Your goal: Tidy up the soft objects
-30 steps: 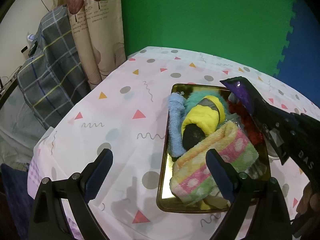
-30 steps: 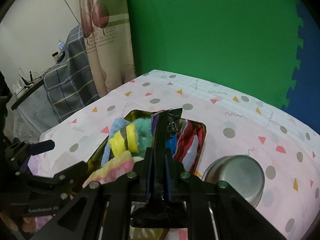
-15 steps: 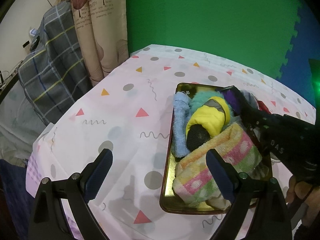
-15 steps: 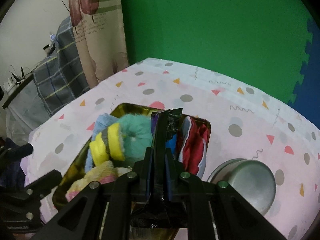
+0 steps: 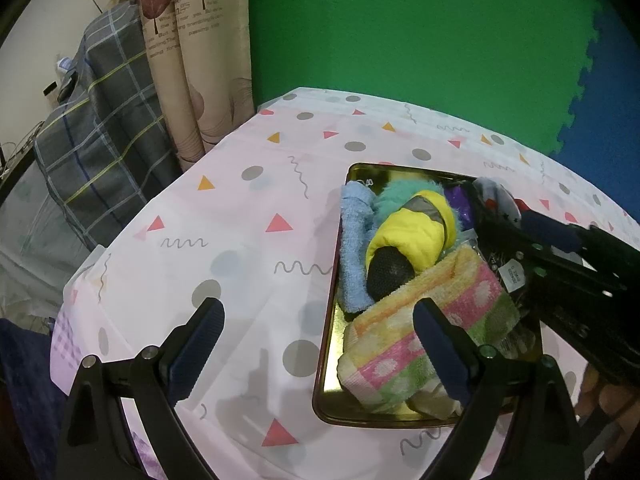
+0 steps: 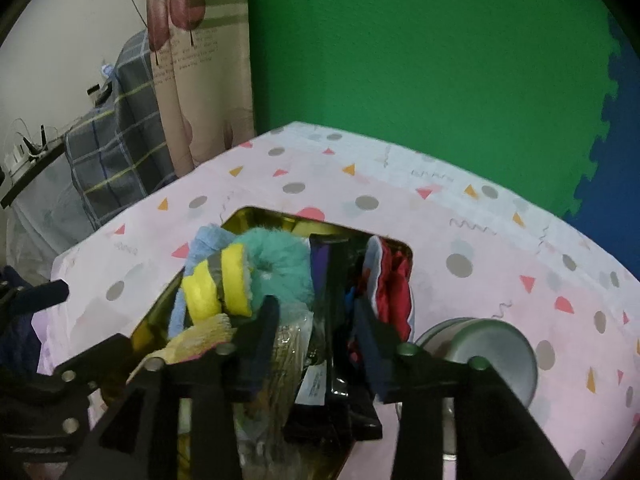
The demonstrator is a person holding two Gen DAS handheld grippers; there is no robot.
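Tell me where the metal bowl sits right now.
In the right wrist view the metal bowl stands on the patterned tablecloth at lower right, just right of the gold tray of soft things, beside the red cloth.

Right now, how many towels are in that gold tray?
2 towels show. The blue towel lies along the gold tray's left side; the striped pastel towel lies across the near end. More could be buried under the pile.
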